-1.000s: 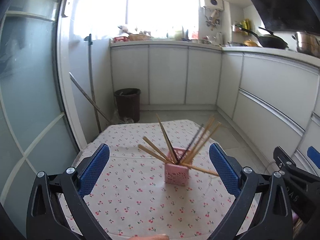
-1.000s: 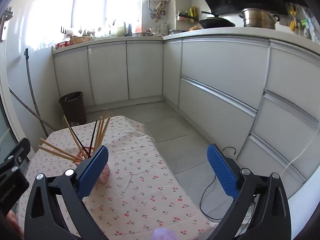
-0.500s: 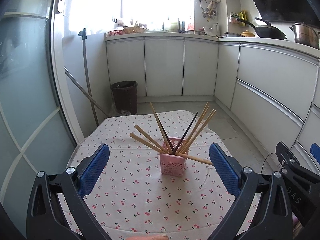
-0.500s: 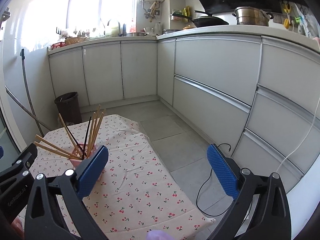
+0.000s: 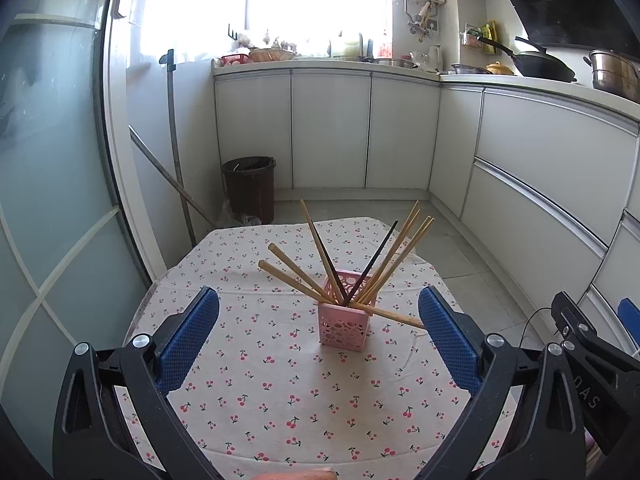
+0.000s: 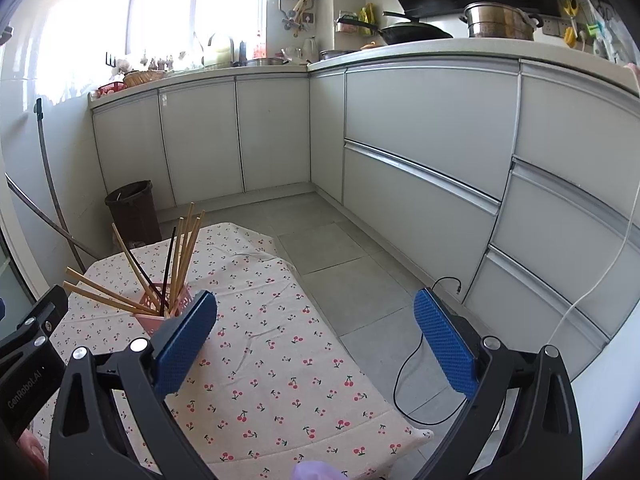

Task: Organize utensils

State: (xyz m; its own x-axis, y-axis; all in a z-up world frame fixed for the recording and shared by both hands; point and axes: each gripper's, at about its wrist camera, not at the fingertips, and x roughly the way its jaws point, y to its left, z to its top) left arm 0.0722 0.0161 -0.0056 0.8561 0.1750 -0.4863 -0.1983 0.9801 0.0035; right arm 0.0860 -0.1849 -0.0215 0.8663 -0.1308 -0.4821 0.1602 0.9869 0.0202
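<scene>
Presently, on a table (image 5: 224,408) under a cherry-print cloth:

- Holder (image 5: 343,326), pink, perforated, square. Stands upright mid-table, nearer the far edge than the near one. In the right wrist view it sits toward the table's left side, partly behind the right gripper's left pad.
- Chopsticks (image 5: 400,248), mostly pale wood, plus two dark ones (image 5: 376,258). All stand in the holder and fan outward: one group leans left, one leans right, one rises steeply between them. No loose sticks visible on the cloth.
- One wooden stick (image 5: 394,316) lies low, almost level, poking out past the holder's right side toward the table's right edge.
- Left gripper (image 5: 318,340): claw spread wide, nothing between the pads, holder centred in the gap but well ahead of them.
- Right gripper (image 6: 316,340): claw spread wide, empty, aimed past the table's right edge at the floor.

Stage, as judged: sorting looks finished or nearly so, both tools idle.

Risks:
- The low stick looks poorly seated; a brush from either gripper could lever it out onto the cloth or floor.
- The holder is light and top-heavy with splayed sticks; a knock on any tip could tip it over.
- Closing on the fan rather than one stick would drag several.
</scene>
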